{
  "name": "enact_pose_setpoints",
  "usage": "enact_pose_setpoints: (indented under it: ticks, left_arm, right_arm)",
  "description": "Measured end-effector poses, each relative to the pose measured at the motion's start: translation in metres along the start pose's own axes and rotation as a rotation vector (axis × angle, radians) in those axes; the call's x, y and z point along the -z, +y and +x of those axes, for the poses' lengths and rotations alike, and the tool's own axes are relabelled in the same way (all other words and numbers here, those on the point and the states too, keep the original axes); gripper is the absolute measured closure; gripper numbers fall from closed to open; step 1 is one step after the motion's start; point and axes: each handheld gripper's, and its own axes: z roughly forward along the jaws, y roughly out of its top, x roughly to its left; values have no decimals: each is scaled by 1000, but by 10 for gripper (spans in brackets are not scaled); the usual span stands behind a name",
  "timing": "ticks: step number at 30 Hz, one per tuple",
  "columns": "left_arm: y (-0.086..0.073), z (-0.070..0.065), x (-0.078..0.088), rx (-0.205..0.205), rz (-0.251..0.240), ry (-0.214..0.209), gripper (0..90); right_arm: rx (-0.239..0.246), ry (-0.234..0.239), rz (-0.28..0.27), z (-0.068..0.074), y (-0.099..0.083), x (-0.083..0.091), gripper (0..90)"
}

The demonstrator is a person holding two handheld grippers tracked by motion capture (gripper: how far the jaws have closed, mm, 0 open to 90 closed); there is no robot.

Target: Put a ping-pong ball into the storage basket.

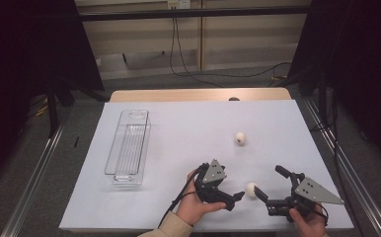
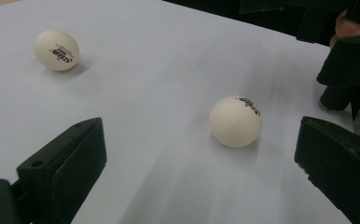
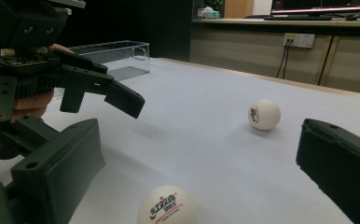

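Two white ping-pong balls lie on the white table top (image 1: 178,123). The near ball (image 1: 250,189) (image 2: 236,121) (image 3: 167,207) rests between my two grippers near the front edge. The far ball (image 1: 239,138) (image 2: 56,50) (image 3: 264,114) sits further back. My left gripper (image 1: 232,188) (image 2: 197,154) is open and points right at the near ball, which lies just ahead of its jaws and untouched. My right gripper (image 1: 270,181) (image 3: 201,140) is open too and points left, with the near ball low between its jaws. The left gripper (image 3: 75,84) also appears in the right gripper view.
A long clear plastic bin (image 1: 113,143) (image 3: 117,56) stands empty at the left of the table. A wooden edge (image 1: 198,95) runs along the back. Metal rails (image 1: 35,173) flank both sides, and cables (image 1: 188,74) lie on the floor behind.
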Motion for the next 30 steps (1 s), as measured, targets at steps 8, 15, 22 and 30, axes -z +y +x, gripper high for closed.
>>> enact_pose_setpoints:
  ticks: [8, 15, 22, 30]
  left_arm:
    - [2, -1, -6, -10, 16, 5, 28]
    - [4, -3, -10, -20, 36, -1, 39]
    - [6, -6, -16, -40, 60, -6, 44]
    - [6, -7, -19, -54, 84, -7, 53]
  right_arm:
    - [-6, -1, -2, 0, 0, 1, 0]
    - [-6, 1, -3, 0, 0, 0, 0]
    - [-3, 0, -2, -1, 0, 0, 0]
    - [-7, 2, -1, 0, 0, 0, 0]
